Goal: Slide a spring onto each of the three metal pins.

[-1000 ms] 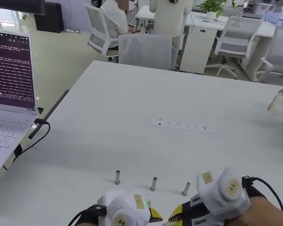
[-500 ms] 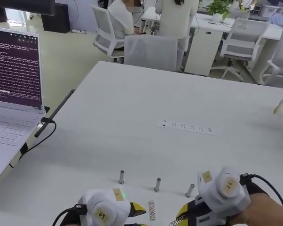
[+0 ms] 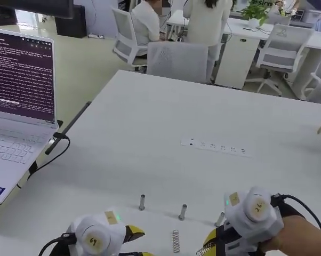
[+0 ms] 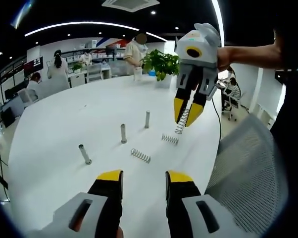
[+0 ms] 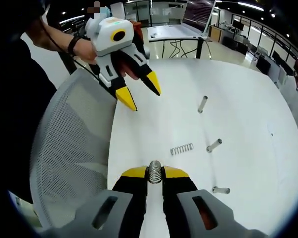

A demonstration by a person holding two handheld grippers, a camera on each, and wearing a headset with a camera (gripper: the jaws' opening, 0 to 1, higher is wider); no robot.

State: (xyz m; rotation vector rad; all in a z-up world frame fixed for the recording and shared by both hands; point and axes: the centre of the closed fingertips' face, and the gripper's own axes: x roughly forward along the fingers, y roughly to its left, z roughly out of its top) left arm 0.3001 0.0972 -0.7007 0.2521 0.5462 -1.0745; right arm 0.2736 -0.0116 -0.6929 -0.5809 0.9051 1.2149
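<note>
Leftward off the loose spring [image 3: 175, 241] went our left gripper [image 4: 141, 174], jaws released; our right gripper [image 5: 155, 172] grasps a second spring [image 5: 155, 167]. Three pins [image 3: 182, 212] near the front edge of the tabletop [image 3: 203, 106]; laptop [image 3: 16, 106] beyond its left edge.

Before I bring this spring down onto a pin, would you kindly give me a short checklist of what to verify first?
1. The held spring is secure in the right gripper: ok, the jaws are shut on it.
2. The three pins are upright and bare: ok.
3. The held spring is lined up over a pin: not ok, it hangs off to one side of the nearest pin.
4. The left gripper is out of the way: ok, it is open, empty and back from the pins.
5. The loose springs are ready for later: ok, two lie flat on the table beside the pins.
</note>
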